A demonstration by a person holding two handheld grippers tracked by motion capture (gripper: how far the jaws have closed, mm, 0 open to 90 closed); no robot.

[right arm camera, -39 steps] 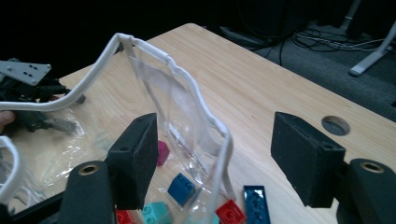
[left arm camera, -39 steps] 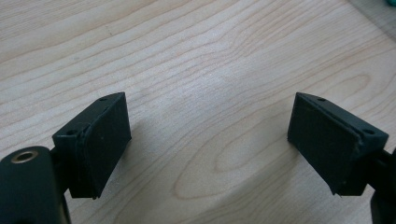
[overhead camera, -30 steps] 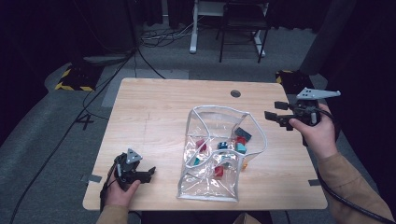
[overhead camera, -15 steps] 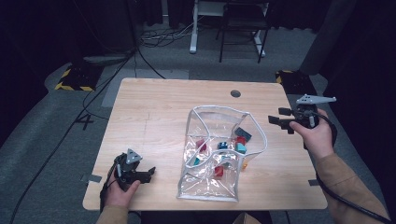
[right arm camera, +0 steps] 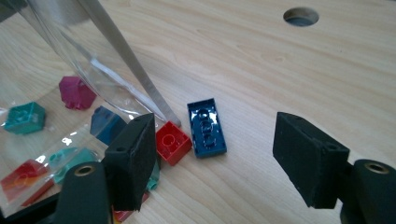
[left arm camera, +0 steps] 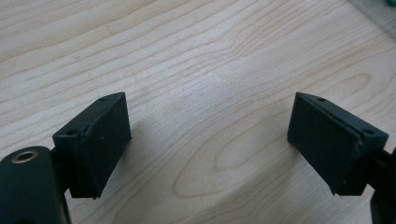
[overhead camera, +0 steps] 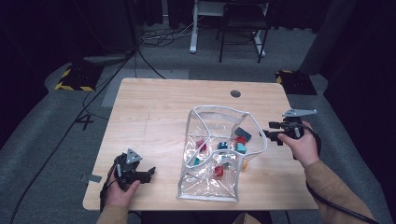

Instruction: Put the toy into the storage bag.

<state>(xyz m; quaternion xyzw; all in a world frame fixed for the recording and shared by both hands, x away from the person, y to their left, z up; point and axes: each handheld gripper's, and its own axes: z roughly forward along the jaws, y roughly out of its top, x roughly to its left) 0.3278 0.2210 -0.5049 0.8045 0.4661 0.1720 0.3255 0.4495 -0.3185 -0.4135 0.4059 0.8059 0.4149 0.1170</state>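
Right hand-held gripper (right arm camera: 212, 158), its jaws wide and just opening further, holds nothing above the dark blue brick (right arm camera: 206, 127) lying beside a red brick (right arm camera: 173, 142) at centre frame, just outside the clear bag (overhead camera: 219, 154). Left hand-held gripper (left arm camera: 208, 149) gapes empty over bare worktop (left arm camera: 196, 60).

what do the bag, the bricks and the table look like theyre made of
Bag: seemingly soft clear plastic film with a pale sewn edge band; the bricks show through it and it glints.
Dark blue brick and red brick: apparently hard moulded plastic, glossy, with round sockets.
Table: pale wood or wood-look laminate, matte, with visible grain.
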